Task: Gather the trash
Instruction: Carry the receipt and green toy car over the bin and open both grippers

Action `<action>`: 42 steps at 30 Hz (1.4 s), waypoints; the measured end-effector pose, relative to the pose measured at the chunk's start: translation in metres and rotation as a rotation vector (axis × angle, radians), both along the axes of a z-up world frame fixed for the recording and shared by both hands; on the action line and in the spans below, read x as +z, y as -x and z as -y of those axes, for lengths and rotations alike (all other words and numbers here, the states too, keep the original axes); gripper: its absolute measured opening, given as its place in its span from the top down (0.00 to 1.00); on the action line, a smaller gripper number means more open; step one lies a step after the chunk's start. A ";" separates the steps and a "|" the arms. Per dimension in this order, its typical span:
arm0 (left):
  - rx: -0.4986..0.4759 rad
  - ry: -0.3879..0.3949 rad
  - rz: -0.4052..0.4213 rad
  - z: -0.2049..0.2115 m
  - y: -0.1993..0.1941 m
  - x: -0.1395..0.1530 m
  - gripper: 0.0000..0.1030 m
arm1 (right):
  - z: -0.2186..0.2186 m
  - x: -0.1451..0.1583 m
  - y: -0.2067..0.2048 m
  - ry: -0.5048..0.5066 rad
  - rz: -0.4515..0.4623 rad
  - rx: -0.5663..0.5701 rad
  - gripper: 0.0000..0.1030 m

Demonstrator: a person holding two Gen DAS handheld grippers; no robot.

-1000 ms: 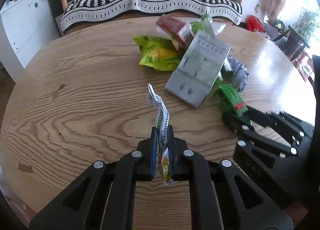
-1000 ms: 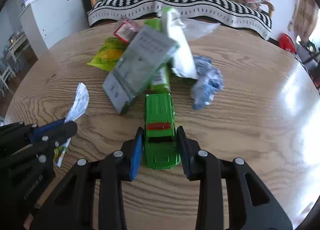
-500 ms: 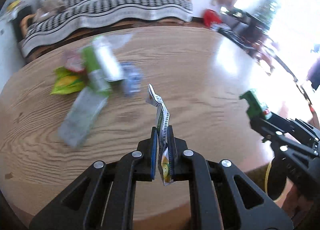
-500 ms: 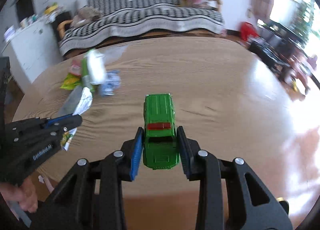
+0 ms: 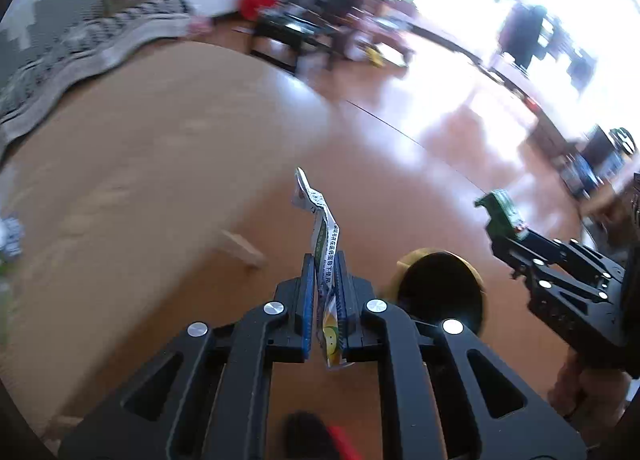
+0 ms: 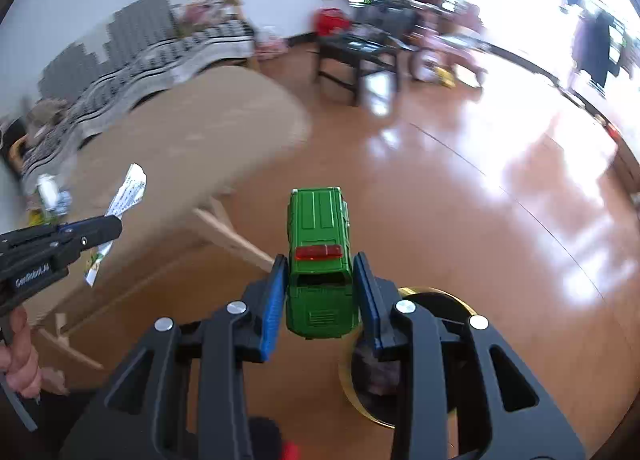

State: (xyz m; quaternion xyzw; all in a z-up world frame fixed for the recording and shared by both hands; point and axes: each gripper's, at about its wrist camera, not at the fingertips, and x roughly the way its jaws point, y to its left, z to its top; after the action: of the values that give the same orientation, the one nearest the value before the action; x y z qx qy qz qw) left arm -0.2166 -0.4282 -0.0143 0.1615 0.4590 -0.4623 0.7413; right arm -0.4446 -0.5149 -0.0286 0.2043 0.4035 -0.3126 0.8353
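Your left tongs (image 5: 323, 280) are clamped on a flat, crumpled white-and-green printed snack wrapper (image 5: 320, 227), which stands up between the blue pads and pokes out above them. Your right tongs (image 6: 320, 296) are closed on a small green die-cast toy car with a red rear light bar (image 6: 320, 256), gripped across its body with its roof facing the camera. Both loads are off the round light-wood desk (image 6: 192, 127) and hang over the glossy brown wooden floor (image 6: 480, 195). Judged from this, the step in hand is the carry to disposal. A round, dark-mouthed bin with a yellow rim (image 5: 440, 284) sits on the floor just below and ahead of both tongs, partly hidden behind them. The next move calls for centring each load over that opening before you release. More litter (image 6: 50, 191) remains at the far side of the desk, blurred, so expect a return trip.
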 end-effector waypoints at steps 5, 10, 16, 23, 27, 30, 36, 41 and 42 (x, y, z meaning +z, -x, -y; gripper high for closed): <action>-0.141 -0.049 -0.065 0.069 0.066 -0.042 0.91 | 0.036 -0.030 0.072 -0.018 -0.041 -0.125 0.67; -0.230 -0.080 -0.092 0.099 0.106 -0.096 0.91 | 0.058 -0.070 0.109 -0.068 -0.072 -0.196 0.67; -0.290 -0.164 -0.084 0.112 0.127 -0.140 0.91 | 0.067 -0.120 0.114 -0.147 -0.087 -0.229 0.67; -0.304 -0.182 -0.092 0.123 0.132 -0.156 0.91 | 0.055 -0.141 0.105 -0.192 -0.095 -0.240 0.67; -0.314 -0.182 -0.088 0.125 0.131 -0.159 0.91 | 0.059 -0.140 0.105 -0.194 -0.093 -0.251 0.67; -0.304 -0.179 -0.090 0.125 0.128 -0.159 0.91 | 0.067 -0.137 0.106 -0.187 -0.093 -0.259 0.67; -0.323 -0.169 -0.098 0.127 0.130 -0.159 0.90 | 0.069 -0.132 0.110 -0.190 -0.086 -0.286 0.66; -0.331 -0.150 -0.073 0.126 0.138 -0.153 0.29 | 0.070 -0.127 0.117 -0.183 -0.070 -0.317 0.34; -0.327 -0.141 -0.060 0.125 0.138 -0.151 0.29 | 0.070 -0.126 0.117 -0.185 -0.068 -0.317 0.34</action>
State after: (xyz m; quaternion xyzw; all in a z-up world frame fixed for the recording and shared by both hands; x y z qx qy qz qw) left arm -0.3548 -0.5532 -0.1650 0.2719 0.4798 -0.5480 0.6290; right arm -0.5617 -0.5845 -0.1543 0.3305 0.4215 -0.4085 0.7391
